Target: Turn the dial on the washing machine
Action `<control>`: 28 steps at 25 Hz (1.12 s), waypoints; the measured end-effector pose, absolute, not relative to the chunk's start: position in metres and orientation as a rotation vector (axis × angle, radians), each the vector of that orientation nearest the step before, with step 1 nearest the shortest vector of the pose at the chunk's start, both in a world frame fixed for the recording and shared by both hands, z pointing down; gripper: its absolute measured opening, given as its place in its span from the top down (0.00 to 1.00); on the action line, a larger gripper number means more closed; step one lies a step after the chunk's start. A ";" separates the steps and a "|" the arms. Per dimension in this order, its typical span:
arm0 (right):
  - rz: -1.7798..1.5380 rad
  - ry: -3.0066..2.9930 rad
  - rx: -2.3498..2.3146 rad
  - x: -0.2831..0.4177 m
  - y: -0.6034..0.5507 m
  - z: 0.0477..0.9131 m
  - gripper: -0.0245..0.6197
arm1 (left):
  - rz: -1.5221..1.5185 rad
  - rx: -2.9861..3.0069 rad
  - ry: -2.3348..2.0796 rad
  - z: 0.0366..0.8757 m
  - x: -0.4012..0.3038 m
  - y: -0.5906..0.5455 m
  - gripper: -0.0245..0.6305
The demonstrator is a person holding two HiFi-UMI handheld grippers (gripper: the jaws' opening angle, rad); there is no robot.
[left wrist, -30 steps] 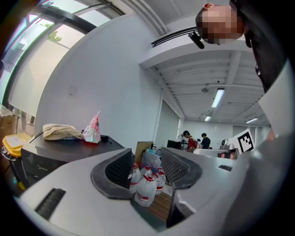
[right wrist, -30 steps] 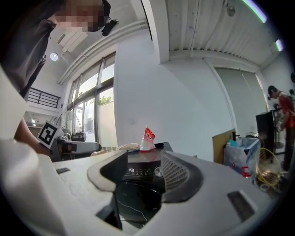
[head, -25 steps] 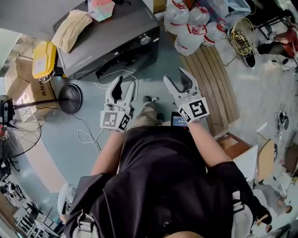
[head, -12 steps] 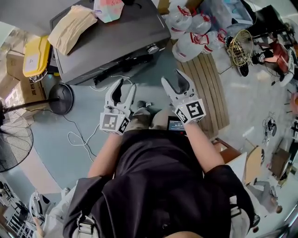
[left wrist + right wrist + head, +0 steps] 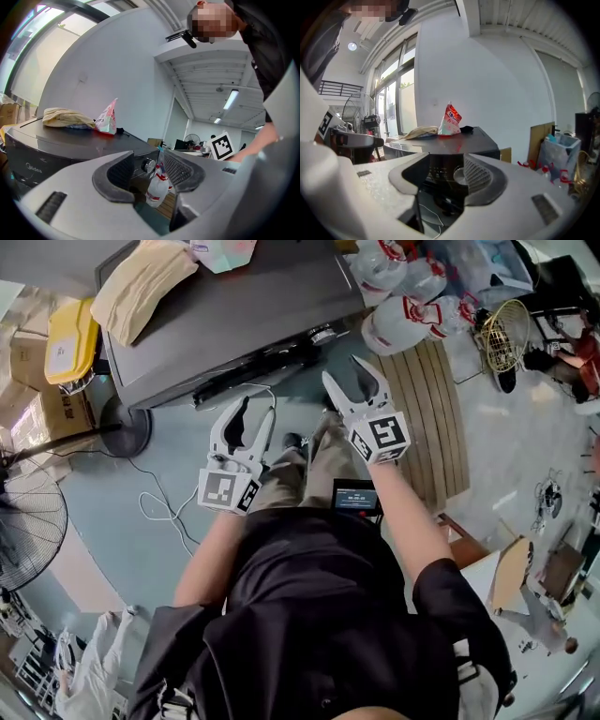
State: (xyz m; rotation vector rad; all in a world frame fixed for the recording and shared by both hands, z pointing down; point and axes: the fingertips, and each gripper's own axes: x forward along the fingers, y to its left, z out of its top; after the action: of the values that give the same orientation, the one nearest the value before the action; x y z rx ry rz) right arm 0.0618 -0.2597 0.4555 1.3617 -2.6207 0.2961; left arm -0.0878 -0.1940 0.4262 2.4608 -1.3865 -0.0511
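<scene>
Hidden dial face: in your head view the dial (image 5: pixel 323 335) is a small silver knob on the washing machine (image 5: pixel 234 315) front, seen steeply from above; its marks cannot be read.
Cut off: the frame's top edge crops the machine's far side and the pink packet (image 5: pixel 225 249) on its lid.
Behind the jaw: in your right gripper view the meshed right pad covers part of the dial (image 5: pixel 459 174).
Small and distant: in your left gripper view the dial (image 5: pixel 148 164) is tiny, with a spray bottle (image 5: pixel 154 187) just below it.
Right gripper (image 5: pixel 343 371): jaws apart, nothing between the pads; the right gripper (image 5: pixel 445 176) frames the control panel.
Left gripper (image 5: pixel 253 413): released, jaws apart around empty air; in its own view the left gripper (image 5: pixel 147 171) touches nothing.
Dial from right gripper: at 11 o'clock of the fingertips in your head view, near but apart.
Dial from left gripper: at 1 o'clock, farther off.
Dial on machine: on the front panel's right end, toward the bottles (image 5: pixel 398 315).
</scene>
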 end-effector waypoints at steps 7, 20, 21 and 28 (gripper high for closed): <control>0.384 -2.578 1.408 0.061 -0.293 0.496 0.60 | -0.010 2.461 -1.365 0.440 -0.085 -0.206 0.67; 0.442 -2.468 1.434 0.063 -0.331 0.543 0.48 | 0.028 2.449 -1.354 0.445 -0.080 -0.211 0.67; 0.445 -2.459 1.432 0.063 -0.332 0.546 0.48 | 0.030 2.447 -1.357 0.446 -0.081 -0.211 0.67; 0.452 -2.438 1.444 0.064 -0.339 0.557 0.48 | 0.029 2.437 -1.357 0.448 -0.083 -0.212 0.67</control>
State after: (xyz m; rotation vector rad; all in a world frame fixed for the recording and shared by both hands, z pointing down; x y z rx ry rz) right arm 0.0643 -0.3392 0.5565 1.4441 -2.4377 0.4516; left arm -0.0829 -0.2121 0.4483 2.4375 -1.3574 0.0291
